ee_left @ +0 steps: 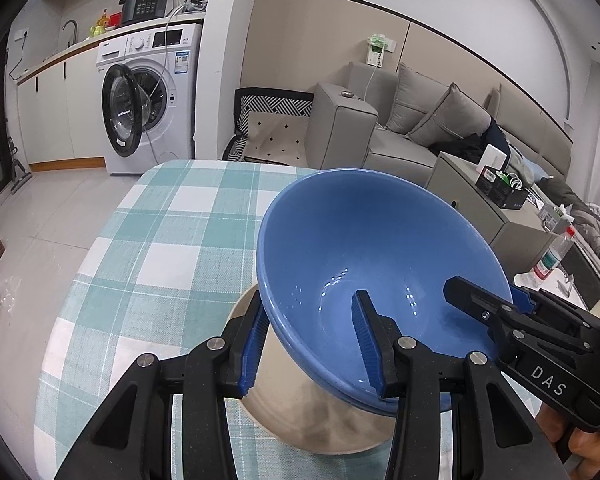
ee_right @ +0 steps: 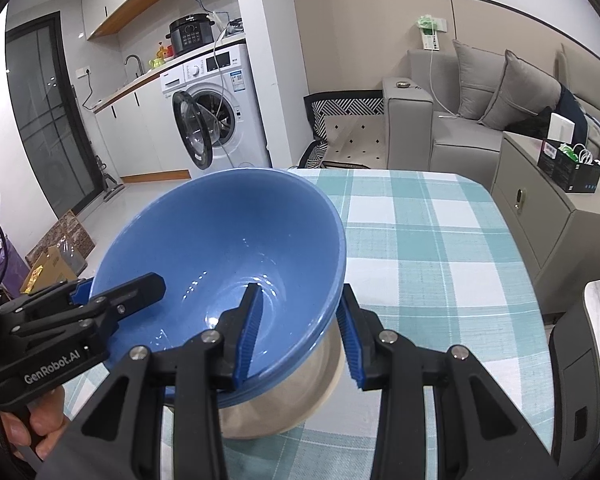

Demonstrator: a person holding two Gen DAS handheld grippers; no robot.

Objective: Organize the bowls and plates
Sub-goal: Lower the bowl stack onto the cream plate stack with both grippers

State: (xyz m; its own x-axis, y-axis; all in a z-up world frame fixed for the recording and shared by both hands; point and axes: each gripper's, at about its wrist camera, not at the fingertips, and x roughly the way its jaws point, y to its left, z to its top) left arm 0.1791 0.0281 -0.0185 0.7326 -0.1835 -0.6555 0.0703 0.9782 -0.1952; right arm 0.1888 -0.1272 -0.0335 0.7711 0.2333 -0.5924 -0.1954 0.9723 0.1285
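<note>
A large blue bowl (ee_left: 364,248) hangs tilted over the checked tablecloth (ee_left: 172,216), held at two opposite sides of its rim. My left gripper (ee_left: 308,344) is shut on the near-left rim, one pad inside the bowl and one outside. My right gripper (ee_left: 480,312) clamps the right rim. In the right wrist view the same blue bowl (ee_right: 228,248) fills the centre; the right gripper (ee_right: 300,336) bites its near-right rim and the left gripper (ee_right: 120,300) its left rim. Directly beneath sits a beige dish (ee_left: 320,412) (ee_right: 276,404); whether the two touch I cannot tell.
The table's far edge faces a washing machine (ee_left: 140,112) with its door open. A grey cabinet (ee_left: 480,208) and a sofa (ee_left: 412,120) stand to the right. A plastic bottle (ee_left: 552,256) stands near the right edge. Cardboard boxes (ee_right: 56,264) lie on the floor at the left.
</note>
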